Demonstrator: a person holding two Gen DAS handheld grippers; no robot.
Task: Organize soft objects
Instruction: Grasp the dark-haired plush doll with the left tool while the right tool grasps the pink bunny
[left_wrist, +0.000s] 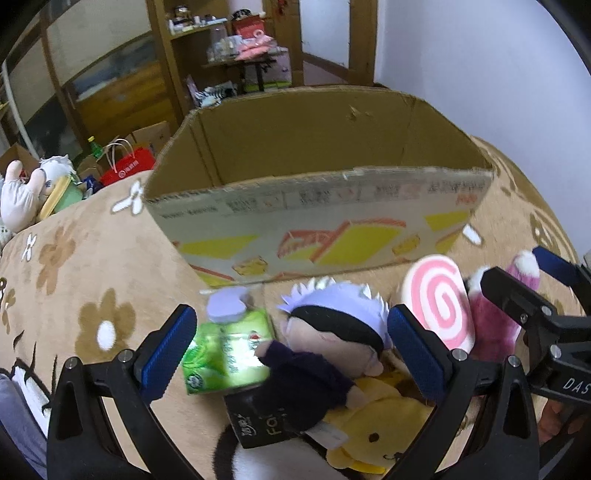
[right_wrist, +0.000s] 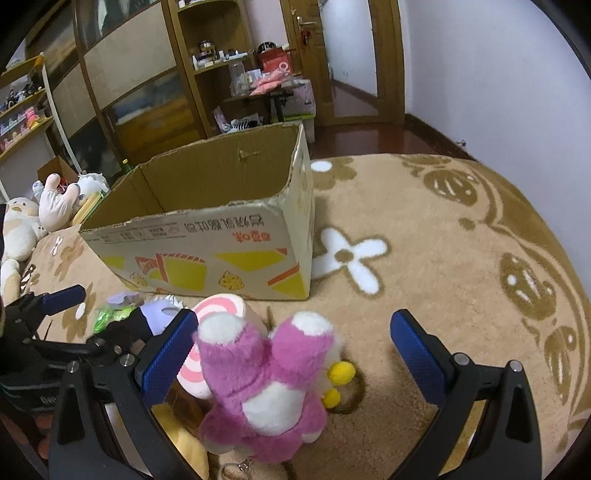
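An open cardboard box (left_wrist: 325, 221) (right_wrist: 207, 240) stands on the flowered beige blanket. In front of it lies a pile of soft toys. In the left wrist view my left gripper (left_wrist: 291, 350) is open around a white-haired doll in dark clothes (left_wrist: 325, 354), above a yellow bear plush (left_wrist: 373, 424), with a green tissue pack (left_wrist: 229, 354) by the left finger. A pink swirl cushion (left_wrist: 439, 299) (right_wrist: 218, 314) lies right of it. My right gripper (right_wrist: 295, 354) is open around a pink-and-white plush (right_wrist: 266, 387), not touching it.
A black box (left_wrist: 258, 424) lies under the doll. More plush toys (right_wrist: 33, 218) sit off the blanket's left edge beside a red bag (left_wrist: 129, 166). Wooden shelves (right_wrist: 207, 66) and a door stand behind. Bare blanket (right_wrist: 443, 258) extends right of the box.
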